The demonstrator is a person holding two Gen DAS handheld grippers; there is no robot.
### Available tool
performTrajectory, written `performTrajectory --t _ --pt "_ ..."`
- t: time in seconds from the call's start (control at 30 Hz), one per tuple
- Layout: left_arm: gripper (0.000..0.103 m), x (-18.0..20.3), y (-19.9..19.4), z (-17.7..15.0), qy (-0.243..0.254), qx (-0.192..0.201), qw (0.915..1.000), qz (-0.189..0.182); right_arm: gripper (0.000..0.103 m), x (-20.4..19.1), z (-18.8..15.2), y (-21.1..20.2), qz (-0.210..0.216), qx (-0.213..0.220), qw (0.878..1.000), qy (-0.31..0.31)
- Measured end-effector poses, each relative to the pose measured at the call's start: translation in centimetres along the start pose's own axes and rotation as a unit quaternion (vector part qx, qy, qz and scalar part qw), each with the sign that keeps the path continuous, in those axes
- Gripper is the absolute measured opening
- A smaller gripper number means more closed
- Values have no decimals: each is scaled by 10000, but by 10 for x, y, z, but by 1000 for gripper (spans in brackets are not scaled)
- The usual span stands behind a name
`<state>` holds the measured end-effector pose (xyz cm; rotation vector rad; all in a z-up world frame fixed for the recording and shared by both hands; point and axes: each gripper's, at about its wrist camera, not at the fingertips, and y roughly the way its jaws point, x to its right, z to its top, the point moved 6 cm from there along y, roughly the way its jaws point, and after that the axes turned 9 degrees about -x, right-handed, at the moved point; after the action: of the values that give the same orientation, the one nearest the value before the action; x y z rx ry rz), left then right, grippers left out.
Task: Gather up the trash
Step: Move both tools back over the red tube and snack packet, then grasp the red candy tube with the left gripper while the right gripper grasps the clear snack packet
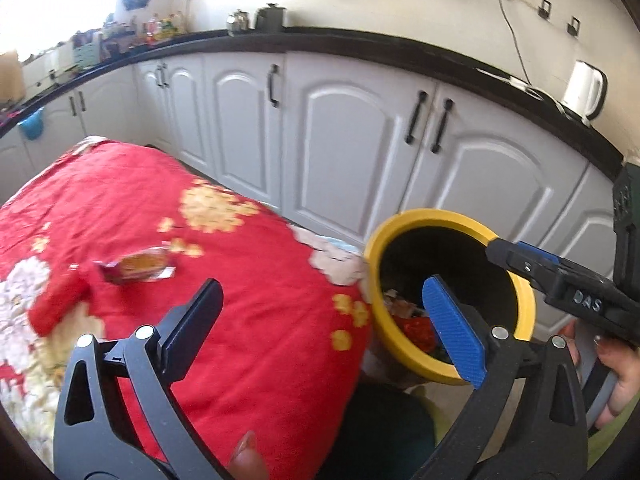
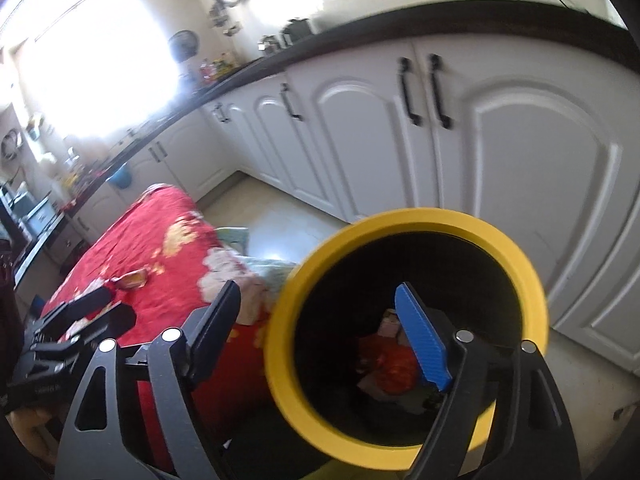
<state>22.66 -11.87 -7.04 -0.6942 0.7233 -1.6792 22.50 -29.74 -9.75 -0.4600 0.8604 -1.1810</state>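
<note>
Only readable writing: white letters "DAS" on the black body of the right gripper [image 1: 516, 258], seen from the left wrist cam; nothing else legible, wrapper print too blurred. Left gripper [image 1: 320, 320] jaws spread wide, nothing between them, over the edge of the red floral cloth [image 1: 120, 200] that covers the table. Right gripper [image 2: 320, 332] also wide apart & empty, one blue pad [image 2: 420, 344] hanging over the mouth of the yellow-rimmed bin [image 2: 400, 216]. Bin stands just beside the table edge, in front of white cupboard doors [image 1: 352, 152] w/ black handles. Trash in the bin [image 2: 384, 364]: red & pale crumpled wrappers at the bottom. One more wrapper [image 1: 138, 266], reddish-orange, still lies on the cloth, well apart from the bin, ahead of the left gripper's dark finger. Black countertop [image 1: 320, 38] above the cupboards carries a white kettle [image 1: 584, 88] w/ cord to a wall socket, jars & bottles further along. A hand [image 1: 620, 376] grips the right tool's handle.
</note>
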Motion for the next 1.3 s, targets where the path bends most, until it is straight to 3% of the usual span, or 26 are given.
performTrajectory --t 0.63,1.07,1.3 --pt "92 -122 -48 -12 -471 322 9955 758 84 -112 -1 25 207 -194 9928 -1163" --pt "92 -214 -46 -35 -804 98 9893 1215 84 -196 13 87 509 -572 9831 -1665" --pt "92 -246 -35 -39 -883 -93 9892 1166 84 -229 19 134 508 -944 9727 -2058"
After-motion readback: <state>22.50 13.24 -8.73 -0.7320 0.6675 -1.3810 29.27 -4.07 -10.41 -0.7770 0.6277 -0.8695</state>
